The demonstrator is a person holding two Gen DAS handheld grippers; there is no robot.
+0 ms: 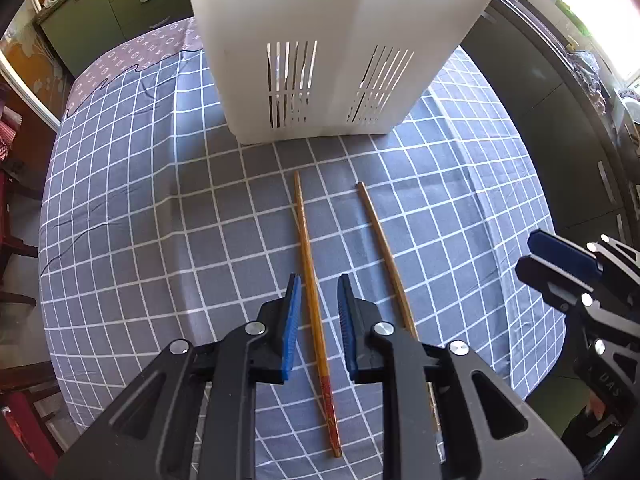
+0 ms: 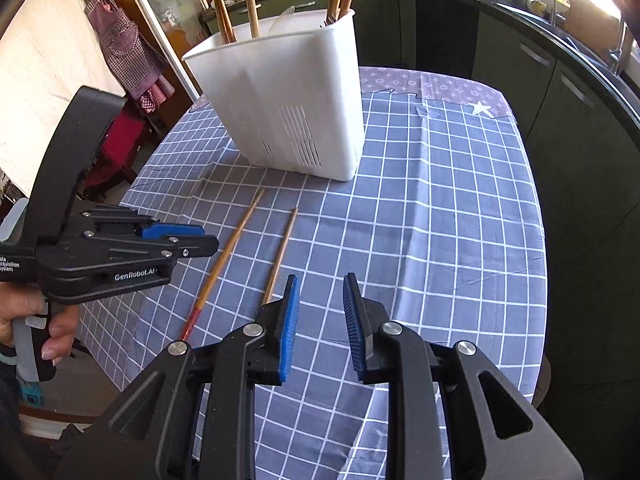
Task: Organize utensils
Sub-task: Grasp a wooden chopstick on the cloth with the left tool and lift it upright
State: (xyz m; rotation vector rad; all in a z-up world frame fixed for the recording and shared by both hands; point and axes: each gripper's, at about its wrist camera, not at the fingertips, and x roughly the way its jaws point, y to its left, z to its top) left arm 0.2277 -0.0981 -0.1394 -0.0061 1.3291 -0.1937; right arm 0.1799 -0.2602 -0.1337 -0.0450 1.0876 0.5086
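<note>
Two chopsticks lie loose on the worktop (image 1: 120, 208), which is covered by a grey-blue checked cloth (image 2: 460, 220), in front of the white slotted utensil holder (image 1: 320, 40). The chopstick with the red end (image 1: 316, 300) lies lengthwise, its plain tip pointing toward the holder and its red end toward the camera in the left wrist view. The plain chopstick (image 1: 384, 248) lies just beside it on the right in that view, apart from it and not touching, at a slight angle. Neither one touches the holder. The holder stands upright on the cloth and already contains several upright chopsticks (image 2: 250, 0), visible above its rim in the right wrist view. The left claw (image 1: 318, 312) points steeply down over the red-ended chopstick; its blue pads (image 1: 292, 320) are spread a little, one on each side of the shaft, and do not press on it. The right claw (image 2: 322, 320) hangs above bare cloth to the right of the plain chopstick, its pads slightly parted with nothing between them. A hand (image 2: 36, 320) grips the handle of the left claw at the left edge of the right wrist view. Dark green cabinets (image 2: 560, 92) border the worktop.
</note>
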